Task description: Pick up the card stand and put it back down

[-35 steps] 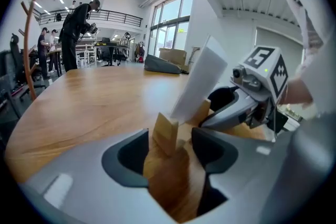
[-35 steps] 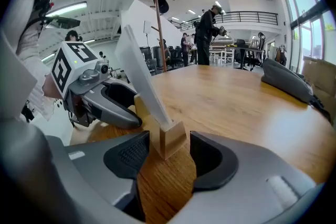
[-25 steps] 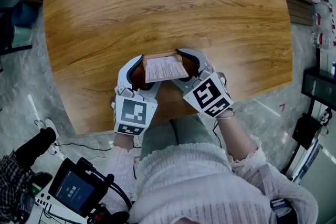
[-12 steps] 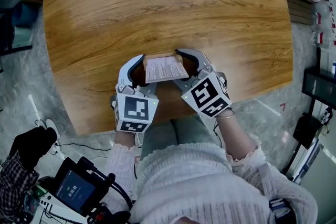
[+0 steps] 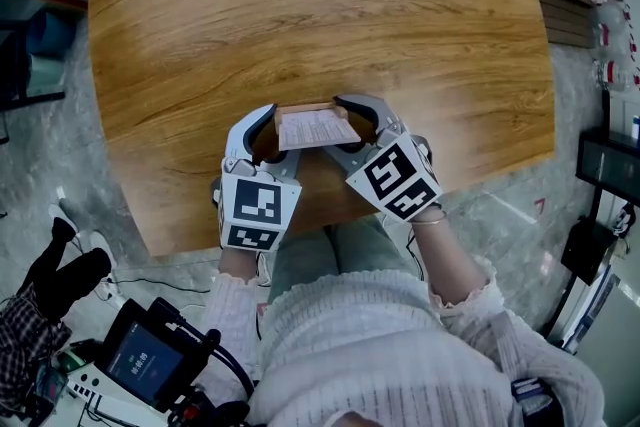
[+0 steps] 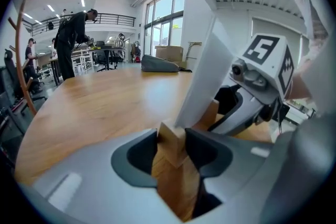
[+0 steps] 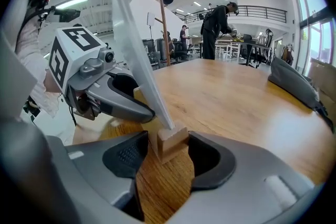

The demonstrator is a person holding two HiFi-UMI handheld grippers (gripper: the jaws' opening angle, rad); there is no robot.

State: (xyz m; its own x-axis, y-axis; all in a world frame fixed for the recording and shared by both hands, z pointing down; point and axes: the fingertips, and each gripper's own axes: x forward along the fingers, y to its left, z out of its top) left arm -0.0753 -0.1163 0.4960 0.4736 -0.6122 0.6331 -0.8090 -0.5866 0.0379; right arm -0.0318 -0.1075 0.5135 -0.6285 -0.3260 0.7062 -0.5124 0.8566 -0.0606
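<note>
We are holding the left claw (image 6: 170, 145) and right claw (image 7: 172, 150) tilted steeply down, facing each other at the bench's (image 5: 300, 5) near edge. The card stand (image 5: 315, 128) is sitting on the glossy wood-grain bench there. The left claw, just closing, is pinching one end of its rectangular pale-wood base; the right is gripping the other. Its smooth white card is leaning.

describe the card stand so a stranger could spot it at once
On the large wooden table, look at the near edge. There the left gripper, whose jaws have just been closing on one end, and the right gripper flank the card stand. It is the only wooden block holding a tilted white printed card; the grippers beside it are grey.
</note>
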